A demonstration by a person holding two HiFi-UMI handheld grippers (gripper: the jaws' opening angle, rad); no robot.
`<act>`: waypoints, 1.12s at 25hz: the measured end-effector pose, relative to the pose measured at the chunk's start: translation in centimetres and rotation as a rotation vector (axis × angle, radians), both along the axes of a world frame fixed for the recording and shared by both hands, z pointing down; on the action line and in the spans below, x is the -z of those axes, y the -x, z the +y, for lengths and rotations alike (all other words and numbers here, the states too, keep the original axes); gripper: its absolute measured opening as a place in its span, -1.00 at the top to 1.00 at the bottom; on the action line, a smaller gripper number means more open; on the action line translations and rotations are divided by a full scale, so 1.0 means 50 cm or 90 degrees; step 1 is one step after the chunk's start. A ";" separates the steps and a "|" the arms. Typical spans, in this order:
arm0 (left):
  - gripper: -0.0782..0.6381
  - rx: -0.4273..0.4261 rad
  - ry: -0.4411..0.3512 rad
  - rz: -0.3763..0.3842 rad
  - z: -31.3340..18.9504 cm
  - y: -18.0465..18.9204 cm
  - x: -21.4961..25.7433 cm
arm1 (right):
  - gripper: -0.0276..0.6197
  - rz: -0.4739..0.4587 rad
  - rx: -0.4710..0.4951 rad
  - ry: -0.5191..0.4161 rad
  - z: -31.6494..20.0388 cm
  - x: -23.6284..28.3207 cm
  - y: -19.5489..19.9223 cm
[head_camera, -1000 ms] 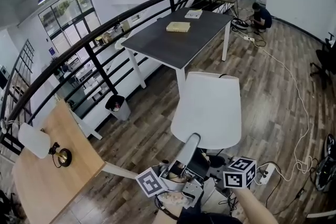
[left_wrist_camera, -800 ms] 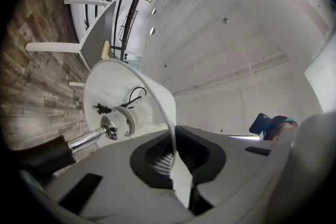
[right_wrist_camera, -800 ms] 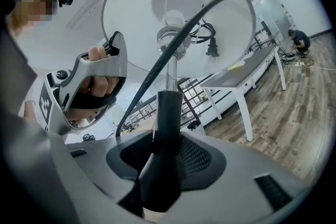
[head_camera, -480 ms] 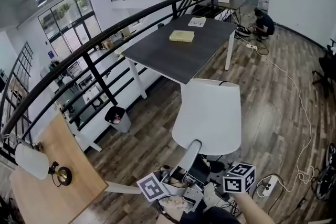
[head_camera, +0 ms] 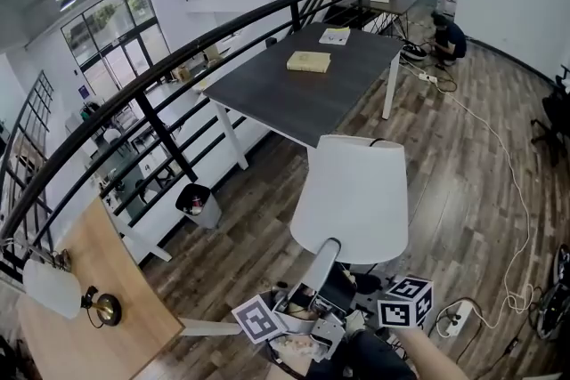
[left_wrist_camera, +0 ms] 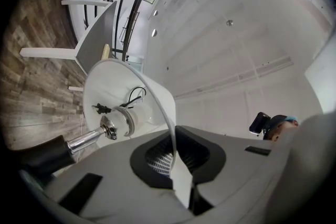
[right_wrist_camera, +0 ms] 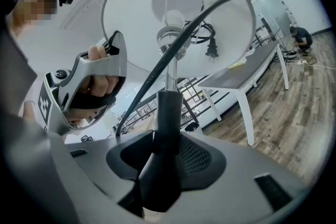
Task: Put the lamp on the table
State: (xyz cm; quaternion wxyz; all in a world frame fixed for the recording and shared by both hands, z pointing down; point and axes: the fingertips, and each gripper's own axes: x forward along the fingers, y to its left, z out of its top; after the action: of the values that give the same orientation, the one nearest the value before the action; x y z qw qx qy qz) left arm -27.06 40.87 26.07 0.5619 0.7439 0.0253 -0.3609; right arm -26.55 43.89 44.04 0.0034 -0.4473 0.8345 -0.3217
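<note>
The lamp has a white cone shade [head_camera: 356, 191] and stands upright close in front of me, low in the head view. My left gripper [left_wrist_camera: 176, 165] is shut on the thin rim of the shade [left_wrist_camera: 113, 92], beside the socket and chrome stem [left_wrist_camera: 86, 139]. My right gripper [right_wrist_camera: 167, 160] is shut on the lamp's black stem [right_wrist_camera: 167, 123] below the shade [right_wrist_camera: 178, 13]. A black cord with a plug [right_wrist_camera: 210, 49] hangs inside the shade. The dark grey table [head_camera: 267, 89] stands ahead, beyond the lamp.
A book [head_camera: 308, 60] and a paper [head_camera: 335, 36] lie on the dark table. A black railing [head_camera: 160, 71] runs along its left. A wooden table [head_camera: 107, 280] at lower left bears another lamp [head_camera: 53, 289]. A bin [head_camera: 198, 205], a floor cable [head_camera: 508, 165] and a crouching person [head_camera: 450, 36] are nearby.
The view has shifted: the dark table sits slightly lower and nearer, and the wooden table has slid toward the lower left. Both grippers keep their hold on the lamp.
</note>
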 end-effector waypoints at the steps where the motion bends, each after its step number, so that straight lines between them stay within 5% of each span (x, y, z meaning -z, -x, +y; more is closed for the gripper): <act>1: 0.73 0.002 0.001 0.001 -0.007 -0.003 0.001 | 0.36 -0.001 0.001 0.001 -0.006 0.001 -0.004; 11: 0.73 0.010 0.004 -0.004 -0.100 -0.083 -0.013 | 0.36 -0.007 0.003 0.004 -0.097 -0.012 -0.082; 28: 0.73 0.062 -0.010 0.001 -0.320 -0.346 0.024 | 0.36 -0.013 0.053 -0.014 -0.325 0.023 -0.354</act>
State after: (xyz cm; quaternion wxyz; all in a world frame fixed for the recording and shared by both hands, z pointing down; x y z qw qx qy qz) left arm -9.76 24.90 24.89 0.5377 0.7482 -0.0079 -0.3885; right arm -8.86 27.62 42.87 0.0035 -0.4088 0.8557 -0.3173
